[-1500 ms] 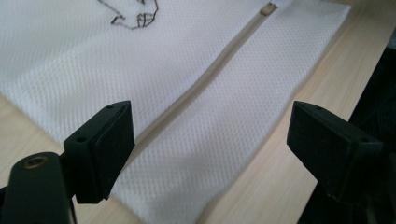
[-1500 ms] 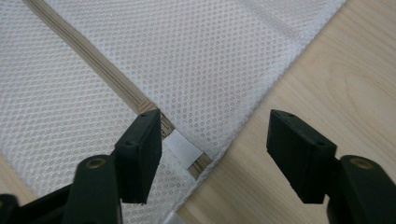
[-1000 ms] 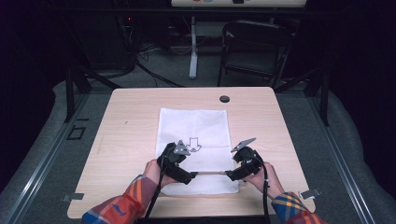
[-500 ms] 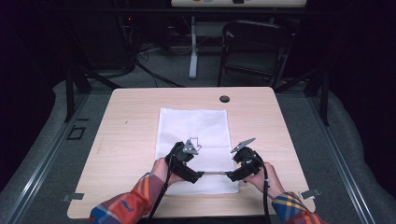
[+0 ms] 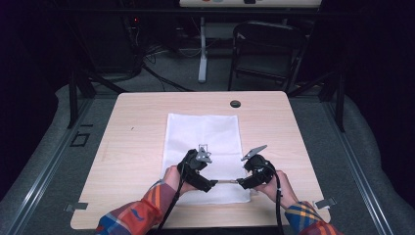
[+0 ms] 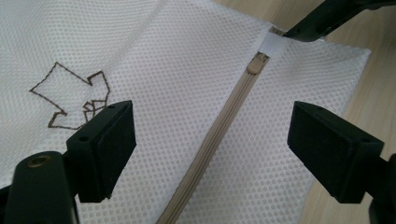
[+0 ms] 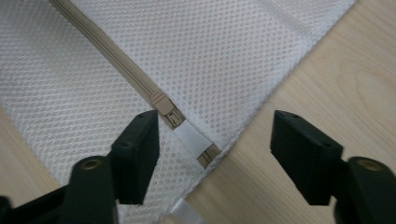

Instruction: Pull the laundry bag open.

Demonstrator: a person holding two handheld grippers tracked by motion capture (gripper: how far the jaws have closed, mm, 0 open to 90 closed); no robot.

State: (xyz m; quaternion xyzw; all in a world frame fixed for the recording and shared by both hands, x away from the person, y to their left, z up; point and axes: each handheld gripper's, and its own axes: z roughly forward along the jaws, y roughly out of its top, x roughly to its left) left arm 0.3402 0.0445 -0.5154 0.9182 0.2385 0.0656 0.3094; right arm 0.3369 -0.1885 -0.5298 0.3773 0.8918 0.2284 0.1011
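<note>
Both hands reach in low over the near end of a white mesh bag point(image 5: 203, 152) lying flat on the table point(image 5: 132, 142). The left gripper point(image 6: 212, 149) straddles the beige zipper point(image 6: 219, 135), fingers wide and closing, gripping nothing. The right gripper point(image 7: 215, 154) brackets the zipper pull point(image 7: 170, 116) at the bag's corner, fingers narrowing, not pinching.

Matt white mesh-cloth bag point(image 5: 203, 147), wood-look table point(image 5: 137, 132)
</note>
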